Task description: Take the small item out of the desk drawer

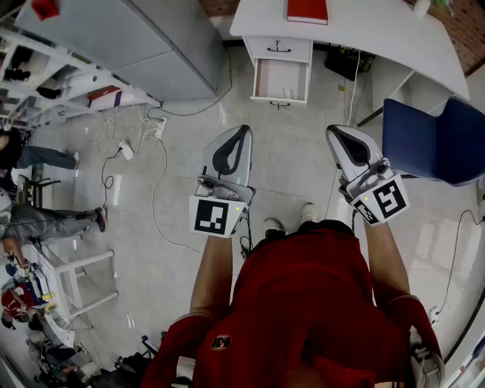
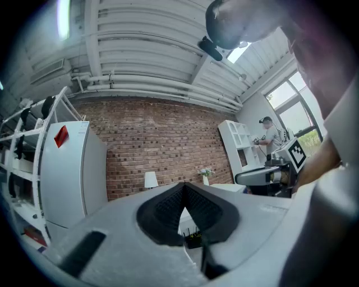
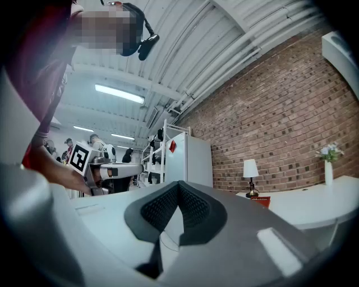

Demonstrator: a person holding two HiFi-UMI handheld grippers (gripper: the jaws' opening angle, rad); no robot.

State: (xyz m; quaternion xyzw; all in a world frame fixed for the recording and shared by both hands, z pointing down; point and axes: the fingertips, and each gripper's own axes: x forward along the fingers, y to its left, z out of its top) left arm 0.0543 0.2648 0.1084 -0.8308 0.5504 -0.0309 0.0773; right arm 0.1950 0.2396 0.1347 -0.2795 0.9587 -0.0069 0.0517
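The white desk (image 1: 379, 30) stands at the far side of the floor, with its lower drawer (image 1: 280, 79) pulled open. The drawer's inside looks pale and bare from here; I see no small item in it. I hold both grippers over the floor, well short of the desk. My left gripper (image 1: 243, 129) points toward the drawer, its jaws shut with nothing between them (image 2: 183, 188). My right gripper (image 1: 332, 130) is level with it to the right, also shut and empty (image 3: 178, 185).
A red book (image 1: 307, 10) lies on the desk top. A blue chair (image 1: 436, 140) stands at the right, a grey cabinet (image 1: 136, 38) at the back left. Cables and a power strip (image 1: 126, 149) lie on the floor at left, beside white shelving (image 1: 45, 68).
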